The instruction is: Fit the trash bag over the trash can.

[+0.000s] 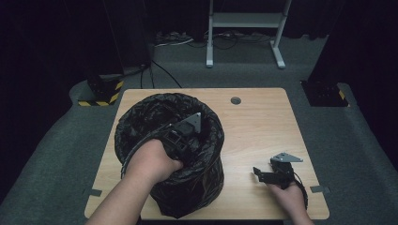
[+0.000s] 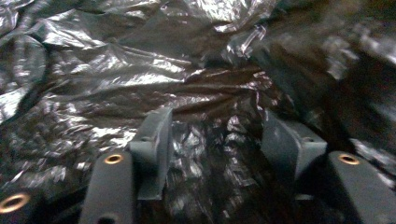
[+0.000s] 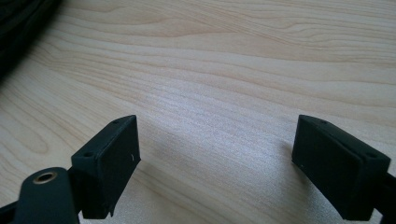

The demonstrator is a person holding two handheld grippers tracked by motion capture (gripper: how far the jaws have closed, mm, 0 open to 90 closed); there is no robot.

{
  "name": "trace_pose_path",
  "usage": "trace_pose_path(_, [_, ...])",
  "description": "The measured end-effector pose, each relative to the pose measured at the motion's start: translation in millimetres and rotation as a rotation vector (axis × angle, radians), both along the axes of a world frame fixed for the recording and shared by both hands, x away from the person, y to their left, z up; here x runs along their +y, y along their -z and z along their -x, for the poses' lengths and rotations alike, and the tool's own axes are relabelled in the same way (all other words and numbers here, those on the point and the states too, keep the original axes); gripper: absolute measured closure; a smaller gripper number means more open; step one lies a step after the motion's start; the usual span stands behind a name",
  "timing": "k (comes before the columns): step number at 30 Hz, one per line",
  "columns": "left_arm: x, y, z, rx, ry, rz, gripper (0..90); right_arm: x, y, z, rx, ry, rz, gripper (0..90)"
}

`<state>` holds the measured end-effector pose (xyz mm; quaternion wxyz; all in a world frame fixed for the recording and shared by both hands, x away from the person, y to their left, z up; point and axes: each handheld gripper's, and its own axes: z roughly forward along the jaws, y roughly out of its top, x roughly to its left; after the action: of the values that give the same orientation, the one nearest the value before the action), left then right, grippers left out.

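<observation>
my right gripper (image 1: 263,174) rests on the pale wooden bench (image 1: 263,126), jaws apart and empty. my left gripper (image 1: 184,136) reaches into the black bin bag (image 1: 141,122) at bench left, jaws apart. grey carpet (image 1: 366,178), dark room beyond.

Bare forearms, no sleeves; each black claw (image 1: 277,174) carries a grey three-cornered plate and brass-ringed screw holes

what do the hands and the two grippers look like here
Both forearms are bare, no sleeves or gloves. Each hand holds a black two-finger tool: the left gripper and right gripper each carry a grey three-cornered plate on top and trail a black cable. Up close, the right one's fingers are blocky matte black pads with brass-coloured rivets at the joints.
</observation>
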<state>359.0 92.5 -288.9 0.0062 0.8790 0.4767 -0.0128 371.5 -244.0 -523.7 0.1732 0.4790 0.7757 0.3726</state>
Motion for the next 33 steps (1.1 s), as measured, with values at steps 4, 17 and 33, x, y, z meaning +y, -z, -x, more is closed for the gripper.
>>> trace_pose_path(4, [5.3, 4.4, -7.4, -0.005, -0.003, 0.021, 37.1, -0.2, -0.1, 0.0, 0.001, 0.0, -0.002, 14.8])
trace_pose_path(17, [82.0, -67.2, -16.9, -0.214, -0.134, 0.032, 26.2, -0.4, 0.0, -0.6, 0.0, -0.001, 0.001, 14.7])
trace_pose_path(33, [226.5, -72.0, 3.9, -0.234, -0.428, -0.117, 20.5, 0.2, -0.1, -0.4, -0.001, 0.001, 0.005, 14.7])
